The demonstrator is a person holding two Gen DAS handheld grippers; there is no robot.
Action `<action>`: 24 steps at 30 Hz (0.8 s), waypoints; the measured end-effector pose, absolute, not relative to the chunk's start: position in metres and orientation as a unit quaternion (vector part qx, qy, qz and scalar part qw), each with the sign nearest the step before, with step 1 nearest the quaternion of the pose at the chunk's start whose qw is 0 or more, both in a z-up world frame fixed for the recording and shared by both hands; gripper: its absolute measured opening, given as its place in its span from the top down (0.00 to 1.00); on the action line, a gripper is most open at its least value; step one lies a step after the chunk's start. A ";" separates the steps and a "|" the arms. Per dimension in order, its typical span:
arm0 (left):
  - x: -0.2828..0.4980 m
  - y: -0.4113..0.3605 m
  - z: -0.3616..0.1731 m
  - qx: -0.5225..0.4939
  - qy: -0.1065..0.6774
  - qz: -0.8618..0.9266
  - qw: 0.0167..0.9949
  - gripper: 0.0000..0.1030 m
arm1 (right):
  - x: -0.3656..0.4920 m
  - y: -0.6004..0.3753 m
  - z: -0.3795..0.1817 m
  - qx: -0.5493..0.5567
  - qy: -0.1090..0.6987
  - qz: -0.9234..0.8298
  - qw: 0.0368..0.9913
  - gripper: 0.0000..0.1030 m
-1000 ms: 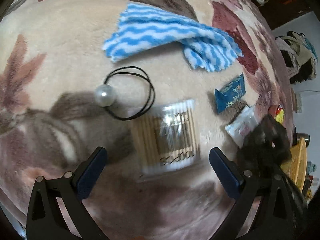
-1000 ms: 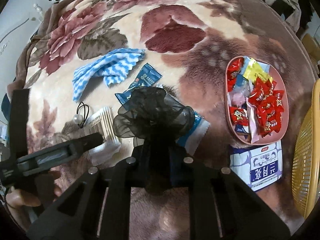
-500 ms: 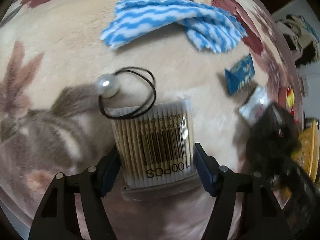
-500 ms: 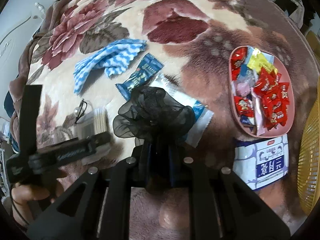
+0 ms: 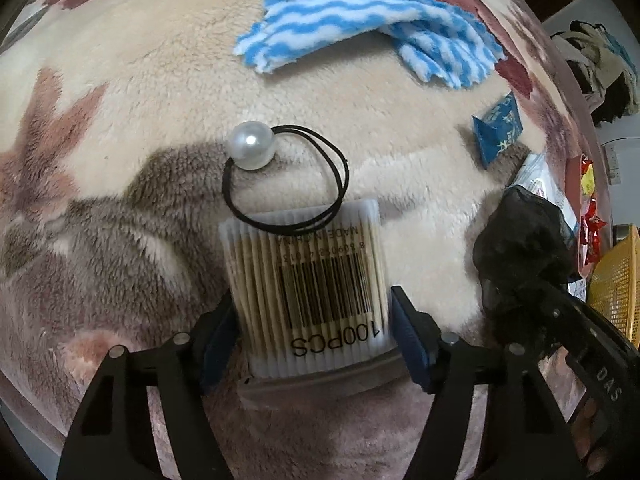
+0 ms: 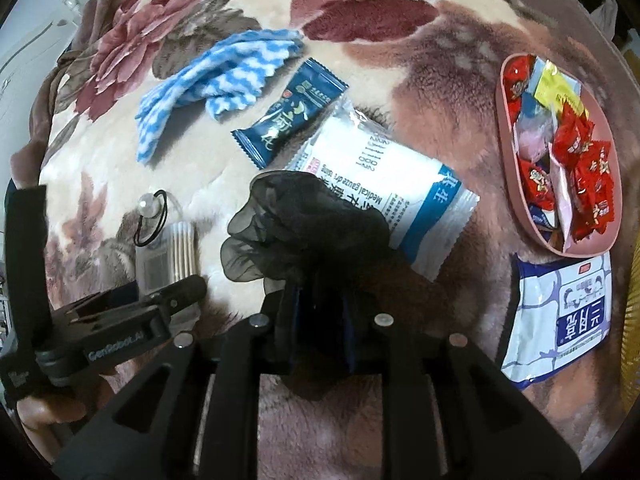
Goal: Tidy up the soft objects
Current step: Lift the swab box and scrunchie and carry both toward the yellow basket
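My left gripper (image 5: pixel 310 304) points down at the floral blanket and is shut on a clear pack of cotton swabs (image 5: pixel 308 280), its blue pads pressing both sides. A black hair tie with a pearl (image 5: pixel 250 150) lies partly over the pack's far edge. Beyond it lies a blue-and-white striped cloth (image 5: pixel 360 36). My right gripper (image 6: pixel 320 304) holds a black sheer scrunchie (image 6: pixel 304 224) between its pads just above the blanket; its jaws are opening slightly. The swab pack (image 6: pixel 176 256) and left gripper's fingertips (image 6: pixel 192 284) show at the left of the right wrist view.
A white gauze packet (image 6: pixel 380 168) and a dark blue sachet (image 6: pixel 292 112) lie beyond the scrunchie. A pink tray (image 6: pixel 508 152) of red candies sits at right, a white-and-blue pouch (image 6: pixel 560 312) below it. A yellow basket (image 5: pixel 616 280) stands at the right edge.
The left gripper came down over the swab pack and closed on its sides. The right gripper sank toward the blanket with the scrunchie in it.
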State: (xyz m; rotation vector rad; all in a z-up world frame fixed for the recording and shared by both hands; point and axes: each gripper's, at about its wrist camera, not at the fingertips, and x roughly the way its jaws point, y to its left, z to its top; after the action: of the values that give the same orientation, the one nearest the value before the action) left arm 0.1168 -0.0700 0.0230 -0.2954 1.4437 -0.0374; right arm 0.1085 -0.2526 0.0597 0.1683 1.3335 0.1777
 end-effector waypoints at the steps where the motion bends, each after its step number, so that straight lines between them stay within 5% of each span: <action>1: 0.112 -0.067 0.026 -0.137 0.655 -0.016 0.743 0.32 | 0.108 -0.252 0.061 0.078 0.615 0.086 0.780 0.83; 24: 0.048 -0.064 0.109 -0.124 0.601 -0.022 0.789 0.32 | 0.041 -0.258 0.128 0.080 0.552 0.093 0.825 0.84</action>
State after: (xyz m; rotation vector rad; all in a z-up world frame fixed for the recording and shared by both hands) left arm 0.0479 -0.0643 0.1086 -0.2671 1.2937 -0.0478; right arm 0.0413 -0.2584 0.1279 0.1695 1.1723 0.1980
